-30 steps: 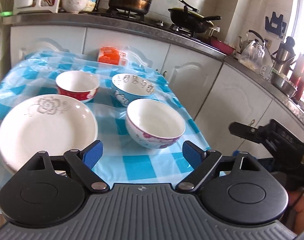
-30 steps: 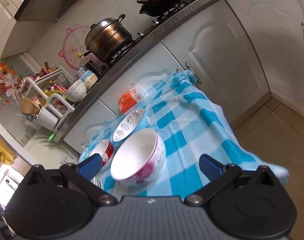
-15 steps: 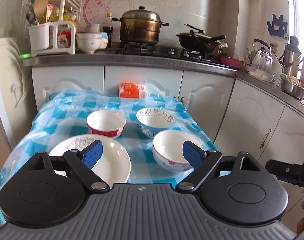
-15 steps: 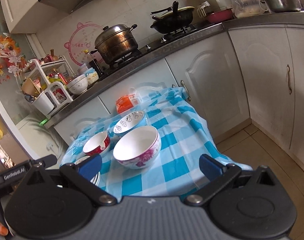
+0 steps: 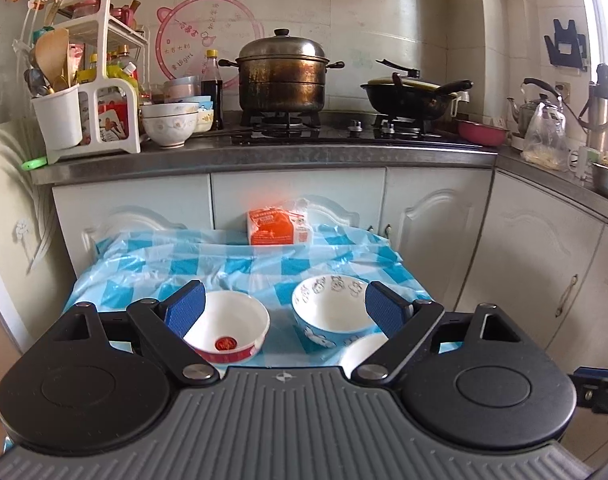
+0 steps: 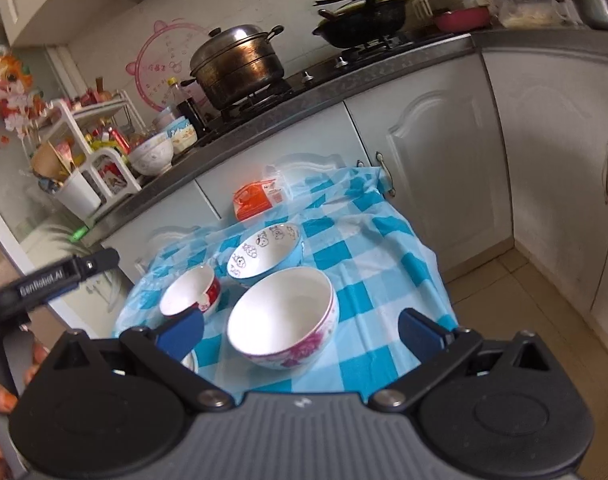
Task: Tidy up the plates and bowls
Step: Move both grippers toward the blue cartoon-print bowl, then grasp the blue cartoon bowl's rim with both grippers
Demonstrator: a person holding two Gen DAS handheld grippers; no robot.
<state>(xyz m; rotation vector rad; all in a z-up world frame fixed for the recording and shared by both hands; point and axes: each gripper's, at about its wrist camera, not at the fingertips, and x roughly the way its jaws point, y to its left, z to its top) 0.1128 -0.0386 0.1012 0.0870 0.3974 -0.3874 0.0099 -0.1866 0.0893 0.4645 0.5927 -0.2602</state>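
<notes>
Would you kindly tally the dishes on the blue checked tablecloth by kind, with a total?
Bowls: 3, namely the red-sided white bowl, the blue cartoon-print bowl and the white bowl with purple flowers.
Plates: 1, a white plate, only a sliver visible behind the right gripper finger.
Total: 4.

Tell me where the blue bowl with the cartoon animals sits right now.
The blue bowl sits mid-table on the checked cloth, behind the floral bowl and right of the red bowl, in front of the orange packet.
</notes>
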